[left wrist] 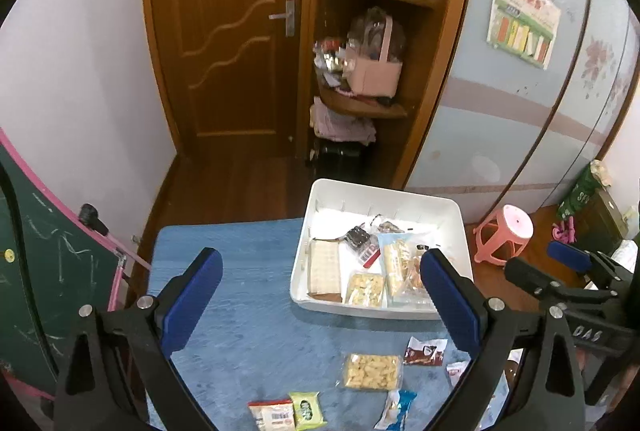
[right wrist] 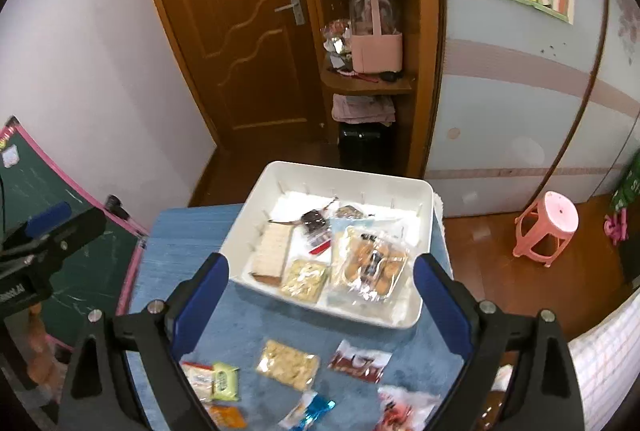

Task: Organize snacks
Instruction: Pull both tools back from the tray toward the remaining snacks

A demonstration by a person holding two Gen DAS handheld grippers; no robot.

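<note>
Both grippers hang spread wide over the blue table (left wrist: 240,271), holding nothing.

The left gripper (left wrist: 322,295) and right gripper (right wrist: 320,301) stand released above loose snack packets (right wrist: 288,363). More packets lie in the white bin (right wrist: 424,215) at the table's far edge. The packets nearest me are cut off by the frame's lower edge, and their labels blur past reading.
</note>
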